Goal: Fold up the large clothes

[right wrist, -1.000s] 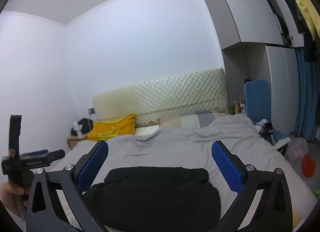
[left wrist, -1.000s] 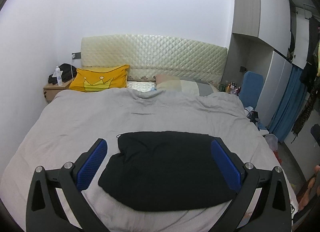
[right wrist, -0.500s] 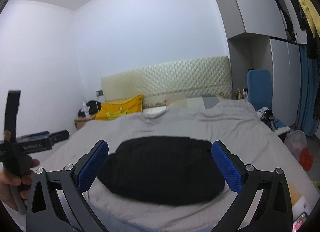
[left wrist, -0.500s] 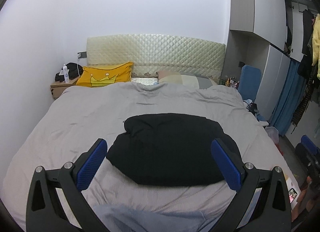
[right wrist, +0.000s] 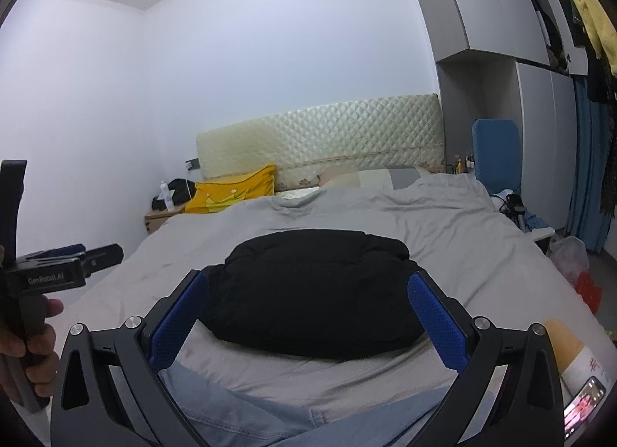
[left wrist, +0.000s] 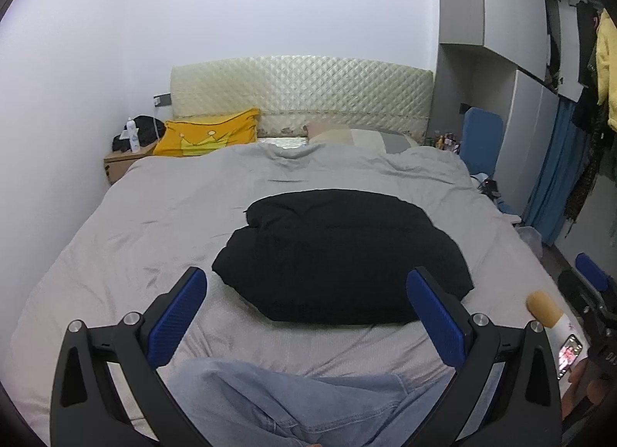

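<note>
A black garment (left wrist: 339,254) lies folded in a compact bundle in the middle of the grey bed (left wrist: 115,239); it also shows in the right wrist view (right wrist: 312,293). My left gripper (left wrist: 306,304) is open and empty, held back above the bed's near edge, short of the garment. My right gripper (right wrist: 308,312) is open and empty, also short of the garment. A light blue denim garment (left wrist: 308,404) lies at the near edge below both grippers, also in the right wrist view (right wrist: 239,420). The left gripper's body (right wrist: 58,273) shows at the left of the right wrist view.
A yellow pillow (left wrist: 208,136) and a grey pillow (left wrist: 358,136) lie at the quilted headboard (left wrist: 300,96). A nightstand (left wrist: 119,162) with a bottle stands at the far left. A blue chair (left wrist: 482,142), wardrobes and a phone (left wrist: 568,354) are on the right.
Both grippers have pulled back and away from the black garment. The denim garment at the near edge has come into view. Both stay open.
</note>
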A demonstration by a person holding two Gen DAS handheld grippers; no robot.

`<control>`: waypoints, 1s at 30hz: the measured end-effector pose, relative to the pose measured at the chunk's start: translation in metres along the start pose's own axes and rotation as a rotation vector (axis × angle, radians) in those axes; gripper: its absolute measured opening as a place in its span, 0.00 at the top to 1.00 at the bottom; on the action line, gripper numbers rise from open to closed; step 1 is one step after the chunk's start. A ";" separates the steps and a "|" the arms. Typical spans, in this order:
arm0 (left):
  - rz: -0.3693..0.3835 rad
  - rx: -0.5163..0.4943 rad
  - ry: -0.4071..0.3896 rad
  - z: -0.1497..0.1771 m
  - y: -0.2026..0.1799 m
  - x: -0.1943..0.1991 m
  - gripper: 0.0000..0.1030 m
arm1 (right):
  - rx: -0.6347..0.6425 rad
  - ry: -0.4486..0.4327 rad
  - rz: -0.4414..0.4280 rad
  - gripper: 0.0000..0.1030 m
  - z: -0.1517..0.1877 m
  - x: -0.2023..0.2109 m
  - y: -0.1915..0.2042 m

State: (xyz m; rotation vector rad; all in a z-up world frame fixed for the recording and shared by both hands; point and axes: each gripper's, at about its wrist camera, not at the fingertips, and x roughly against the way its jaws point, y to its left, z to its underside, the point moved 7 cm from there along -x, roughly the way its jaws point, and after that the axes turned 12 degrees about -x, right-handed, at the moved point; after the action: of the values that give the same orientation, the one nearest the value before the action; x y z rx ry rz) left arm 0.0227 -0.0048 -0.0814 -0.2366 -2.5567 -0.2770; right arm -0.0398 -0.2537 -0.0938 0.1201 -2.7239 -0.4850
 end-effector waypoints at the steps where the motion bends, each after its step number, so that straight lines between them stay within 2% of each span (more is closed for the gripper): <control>1: 0.003 0.004 -0.002 0.001 -0.001 -0.001 0.00 | 0.002 -0.001 0.003 0.00 0.000 -0.001 -0.001; 8: 0.018 0.018 -0.004 0.005 -0.004 -0.009 0.00 | -0.037 0.010 -0.029 0.00 0.001 -0.008 -0.003; 14: 0.010 0.017 -0.028 0.004 -0.005 -0.016 0.00 | -0.001 0.010 -0.012 0.00 0.007 -0.019 -0.005; 30: 0.019 0.006 0.028 0.023 -0.024 -0.050 0.00 | 0.008 0.037 0.028 0.00 0.029 -0.041 -0.025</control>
State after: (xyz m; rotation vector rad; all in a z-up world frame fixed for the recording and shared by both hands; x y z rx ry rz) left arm 0.0477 -0.0277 -0.1309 -0.2530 -2.5255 -0.2633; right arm -0.0122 -0.2622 -0.1424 0.0920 -2.6875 -0.4597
